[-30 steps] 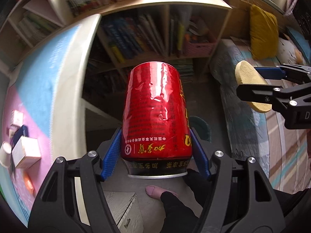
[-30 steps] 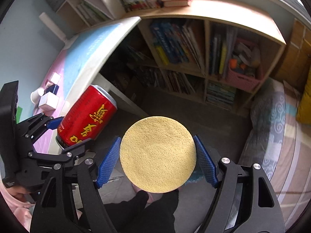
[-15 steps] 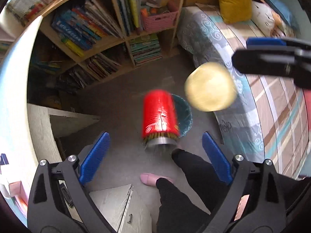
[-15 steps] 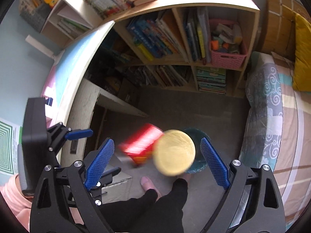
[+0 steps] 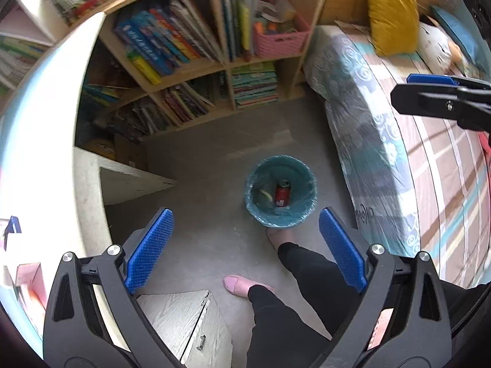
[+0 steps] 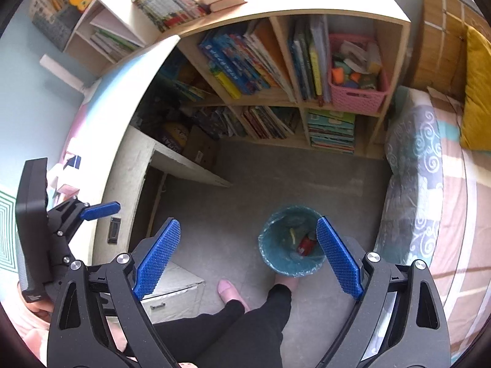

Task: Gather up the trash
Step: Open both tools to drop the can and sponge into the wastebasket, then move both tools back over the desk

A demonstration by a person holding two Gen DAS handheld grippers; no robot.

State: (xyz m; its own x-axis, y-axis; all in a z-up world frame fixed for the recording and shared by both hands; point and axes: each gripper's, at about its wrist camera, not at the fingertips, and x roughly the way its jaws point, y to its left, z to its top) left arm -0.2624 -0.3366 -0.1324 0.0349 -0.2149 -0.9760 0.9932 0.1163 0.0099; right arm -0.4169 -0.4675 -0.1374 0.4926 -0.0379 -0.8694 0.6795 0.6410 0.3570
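Worktop (image 5: 46,141) curves down the left of the left wrist frame, small boxes at its lower left edge. Left tool (image 5: 245,248) hangs released, nothing between its pads, jaws just opened; right tool (image 6: 247,257) likewise released and bare, jaws just opened. Bin (image 5: 302,213) sits on the floor at centre, below and slightly right of the left tool, under the right pad in the right wrist frame. Red can (image 5: 282,194) lies inside, long axis running up-down in frame; yellow sponge (image 5: 266,195) just left of it. Both pieces look binned. Person's feet touch the bin's near side. Bookshelf at top, bed at right. Next trash probably on the worktop, left tool nearer.
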